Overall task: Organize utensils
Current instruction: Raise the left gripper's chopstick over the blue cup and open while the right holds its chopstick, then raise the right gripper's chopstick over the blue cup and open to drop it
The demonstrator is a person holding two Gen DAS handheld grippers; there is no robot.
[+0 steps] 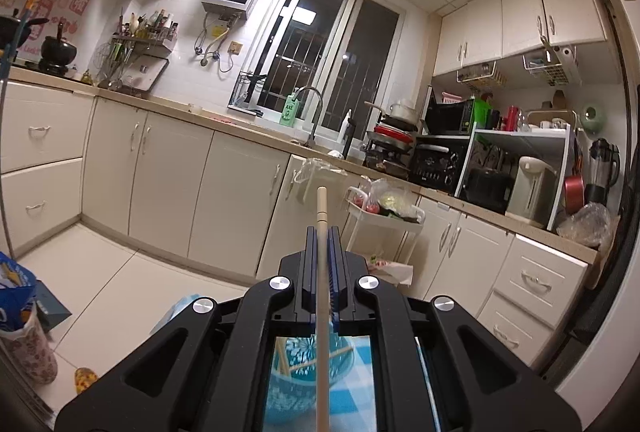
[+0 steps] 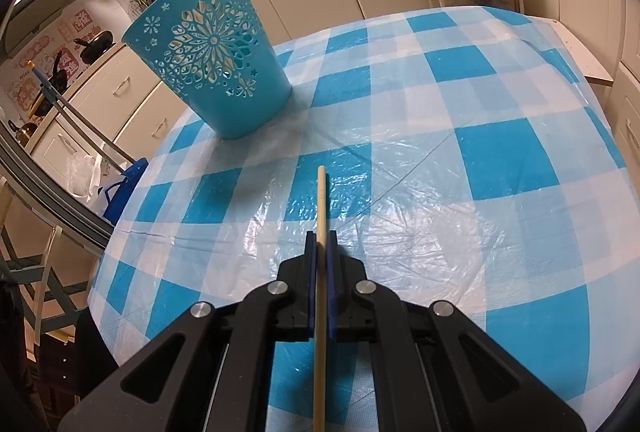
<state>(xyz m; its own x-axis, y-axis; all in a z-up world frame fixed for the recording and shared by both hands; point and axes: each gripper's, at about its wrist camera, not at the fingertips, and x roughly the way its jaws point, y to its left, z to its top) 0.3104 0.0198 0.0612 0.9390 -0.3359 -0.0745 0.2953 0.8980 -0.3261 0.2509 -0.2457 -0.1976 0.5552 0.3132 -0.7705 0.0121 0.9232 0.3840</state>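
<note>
Item: blue cut-out holder (image 2: 212, 51), upright on the checked tablecloth (image 2: 460, 159), taken here as the landmark. All places below are given from it.

1. Left gripper (image 1: 322, 232). Jaws closed on a pale chopstick (image 1: 321, 203), which runs lengthwise between the fingers and juts out past the tips. The gripper points level across the kitchen toward the counter cabinets. Through the gap in its frame the holder (image 1: 304, 372) shows directly underneath, so this stick hangs above the holder, not in it.

2. Sticks already stowed. Through that same gap, at least two thin wooden sticks (image 1: 316, 360) lean inside the holder. The exact count cannot be told.

3. Right gripper (image 2: 321, 236). Jaws closed on a second chopstick (image 2: 320, 199), again lengthwise with its end proud of the fingertips. It slants down over the tablecloth, to the right of the holder and nearer the camera, well apart from it.

4. Tablecloth around the holder. No loose utensils visible on the part in view.

Status, as a judgement: partly done. Some sticks are in; the two held ones are left, the left-hand stick likely first, needing to be tipped downward over the holder's rim.
</note>
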